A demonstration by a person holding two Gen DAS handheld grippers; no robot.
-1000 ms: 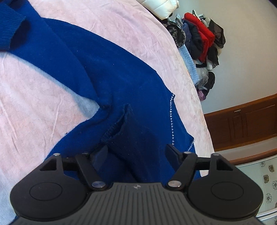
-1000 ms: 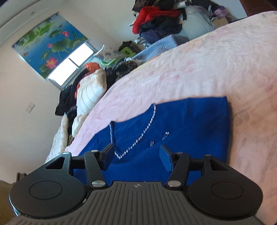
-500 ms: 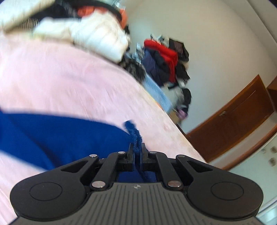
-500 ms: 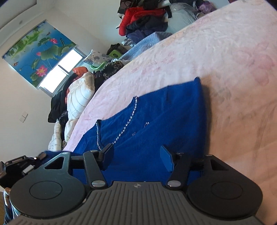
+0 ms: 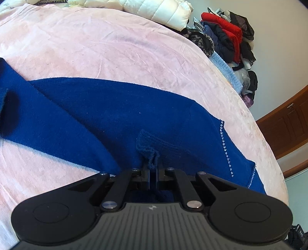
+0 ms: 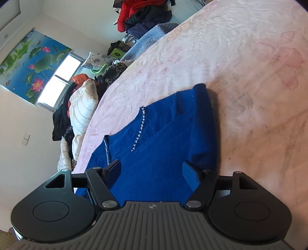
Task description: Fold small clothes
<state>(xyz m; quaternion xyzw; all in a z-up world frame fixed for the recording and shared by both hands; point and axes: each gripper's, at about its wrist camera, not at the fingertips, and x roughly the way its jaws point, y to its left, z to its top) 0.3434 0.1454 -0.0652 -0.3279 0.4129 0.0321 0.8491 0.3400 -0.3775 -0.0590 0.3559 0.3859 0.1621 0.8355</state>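
A royal-blue knit sweater (image 5: 119, 107) with a line of rhinestones lies spread on the pink bedcover (image 5: 115, 48). My left gripper (image 5: 153, 173) is shut on the ribbed cuff of a sleeve (image 5: 152, 148), held over the sweater's body. The other sleeve (image 5: 38, 125) runs off to the left. In the right wrist view the sweater (image 6: 163, 153) lies partly folded, its edge doubled on the right. My right gripper (image 6: 152, 173) is open and empty, low over the blue cloth.
A heap of clothes (image 5: 227, 38) and a white puffy jacket (image 5: 157, 9) line the far edge of the bed. A wooden cabinet (image 5: 288, 123) stands to the right. A window with a lotus blind (image 6: 38, 63) is beyond the bed.
My left gripper has shut on the sleeve cuff, lifted it and carried it over the sweater's body. My right gripper has stayed open and turned, moving in over the sweater.
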